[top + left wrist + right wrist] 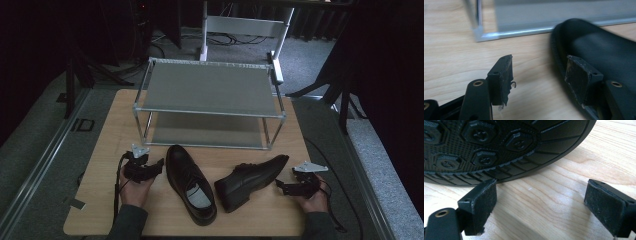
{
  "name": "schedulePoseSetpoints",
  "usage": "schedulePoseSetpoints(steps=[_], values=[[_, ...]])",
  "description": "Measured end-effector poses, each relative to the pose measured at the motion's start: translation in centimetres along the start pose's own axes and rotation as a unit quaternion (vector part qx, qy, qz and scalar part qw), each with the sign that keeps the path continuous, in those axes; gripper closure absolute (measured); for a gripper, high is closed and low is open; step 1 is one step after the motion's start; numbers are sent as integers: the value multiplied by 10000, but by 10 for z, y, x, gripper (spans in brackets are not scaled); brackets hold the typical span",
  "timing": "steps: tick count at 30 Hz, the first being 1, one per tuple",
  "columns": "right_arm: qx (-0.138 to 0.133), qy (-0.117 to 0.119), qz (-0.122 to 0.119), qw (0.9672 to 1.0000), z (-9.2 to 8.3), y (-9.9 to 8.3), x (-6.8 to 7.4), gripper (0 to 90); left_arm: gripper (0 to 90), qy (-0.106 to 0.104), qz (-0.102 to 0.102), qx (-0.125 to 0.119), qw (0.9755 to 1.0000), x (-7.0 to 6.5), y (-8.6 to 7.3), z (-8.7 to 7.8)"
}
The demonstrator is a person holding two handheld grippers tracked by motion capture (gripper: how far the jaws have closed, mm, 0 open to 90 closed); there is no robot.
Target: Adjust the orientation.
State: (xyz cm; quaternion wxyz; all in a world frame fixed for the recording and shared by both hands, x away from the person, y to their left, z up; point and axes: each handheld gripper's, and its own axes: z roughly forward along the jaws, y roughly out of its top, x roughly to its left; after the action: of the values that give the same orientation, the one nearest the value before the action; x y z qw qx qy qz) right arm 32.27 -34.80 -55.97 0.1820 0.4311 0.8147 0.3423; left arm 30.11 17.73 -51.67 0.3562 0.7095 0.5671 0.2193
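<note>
Two black shoes are being flanked near the worktop's (100,150) front edge: the upright shoe (190,182) is being approached by the left tool (159,164), jaws held open just beside it, while the tipped shoe (250,180), sole showing, is being faced by the open, empty right tool (278,185). Behind them, a metal rack (210,90) is standing.

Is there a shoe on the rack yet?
No, both shelves of the rack are bare; the upright shoe and the tipped shoe lie on the table.
</note>
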Motion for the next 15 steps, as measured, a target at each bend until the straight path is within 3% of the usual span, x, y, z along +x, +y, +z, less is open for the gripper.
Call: schedulePoseSetpoints(steps=[9, 15], values=[[0, 0, -1, 10000, 0, 0, 0, 108, 385, -328, 336, -91, 9989, -27, 4, -25], [1, 0, -2, 10000, 0, 0, 0, 108, 382, -615, 417, -165, 9971, -43, 3, -39]])
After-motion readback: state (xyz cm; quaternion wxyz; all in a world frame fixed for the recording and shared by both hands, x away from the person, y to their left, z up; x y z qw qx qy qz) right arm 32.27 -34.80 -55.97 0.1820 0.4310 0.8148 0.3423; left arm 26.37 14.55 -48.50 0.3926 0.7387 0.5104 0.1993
